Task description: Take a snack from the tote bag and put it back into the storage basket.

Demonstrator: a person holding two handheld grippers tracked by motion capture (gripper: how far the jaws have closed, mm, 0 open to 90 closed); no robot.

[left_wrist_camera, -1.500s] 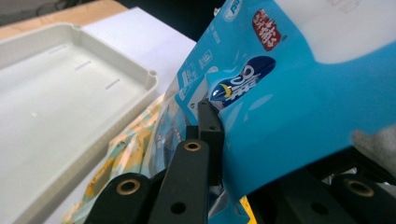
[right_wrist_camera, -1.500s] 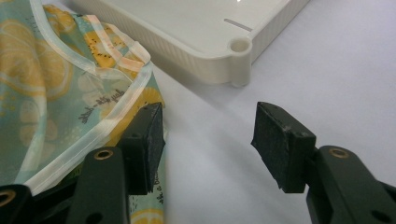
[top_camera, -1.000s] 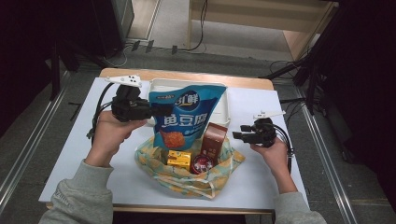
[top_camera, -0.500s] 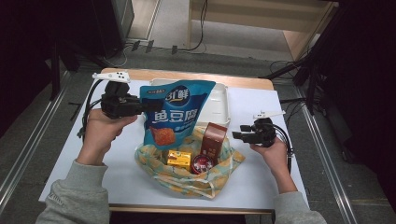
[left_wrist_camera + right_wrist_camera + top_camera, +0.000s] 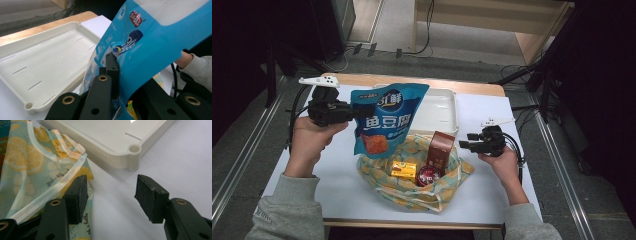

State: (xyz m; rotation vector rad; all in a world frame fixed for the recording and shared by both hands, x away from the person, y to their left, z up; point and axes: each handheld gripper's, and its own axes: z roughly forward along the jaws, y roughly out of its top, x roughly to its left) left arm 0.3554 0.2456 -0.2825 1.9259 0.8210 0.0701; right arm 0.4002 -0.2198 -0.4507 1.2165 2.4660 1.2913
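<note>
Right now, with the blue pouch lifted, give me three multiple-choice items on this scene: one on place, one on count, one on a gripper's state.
1. Where is the white tray?
A. Behind the fabric bag
B. On the floor
C. Inside the bag

2. How many items sit in the fabric bag?
A. None
B. Three
C. Six

3. What is the left gripper doing?
A. Gaping open
B. Clamping the tray
C. Shut on the blue pouch

Answers: 1 A, the tray lies on the table beyond the bag. 2 B, a brown box, a yellow packet and a red round cup show. 3 C, its jaws pinch the pouch's edge in the left gripper view.
</note>
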